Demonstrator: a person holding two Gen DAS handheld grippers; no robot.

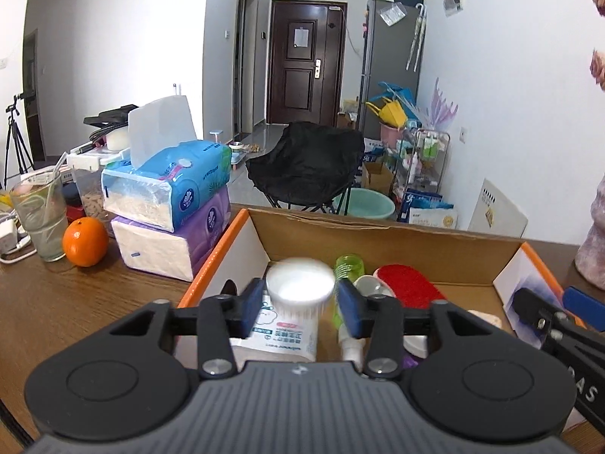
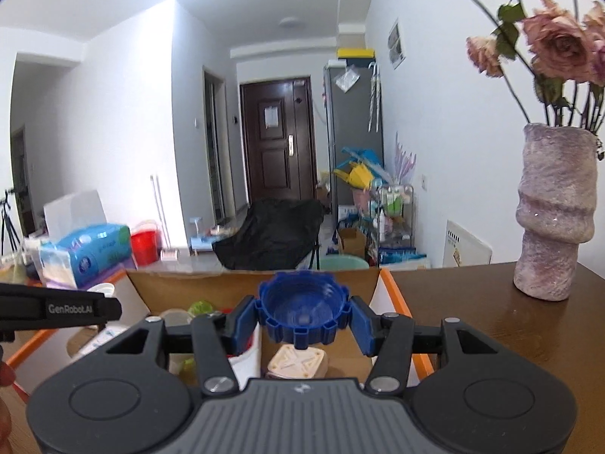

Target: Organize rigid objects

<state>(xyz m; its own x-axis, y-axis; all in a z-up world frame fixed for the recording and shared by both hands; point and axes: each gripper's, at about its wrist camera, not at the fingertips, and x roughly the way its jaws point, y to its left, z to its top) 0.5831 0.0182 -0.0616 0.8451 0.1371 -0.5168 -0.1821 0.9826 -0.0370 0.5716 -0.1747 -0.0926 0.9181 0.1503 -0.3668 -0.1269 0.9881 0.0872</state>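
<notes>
While both loads hang over the cardboard box (image 1: 378, 227), left gripper (image 1: 300, 304) fingers flank the white-lidded jar (image 1: 298, 283), right gripper (image 2: 300, 321) fingers flank the blue cap (image 2: 300, 308), gaps visible; release low, into clear floor.

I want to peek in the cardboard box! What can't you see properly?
- Left wrist view: white round-lidded tub is blurred; whether the left gripper presses it is unclear.
- Right wrist view: blue ridged plastic cap and right gripper hide the orange-edged cardboard box floor.

Left tongs (image 1: 300, 302) and right tongs (image 2: 301, 319) both point forward, jaws parted.
</notes>
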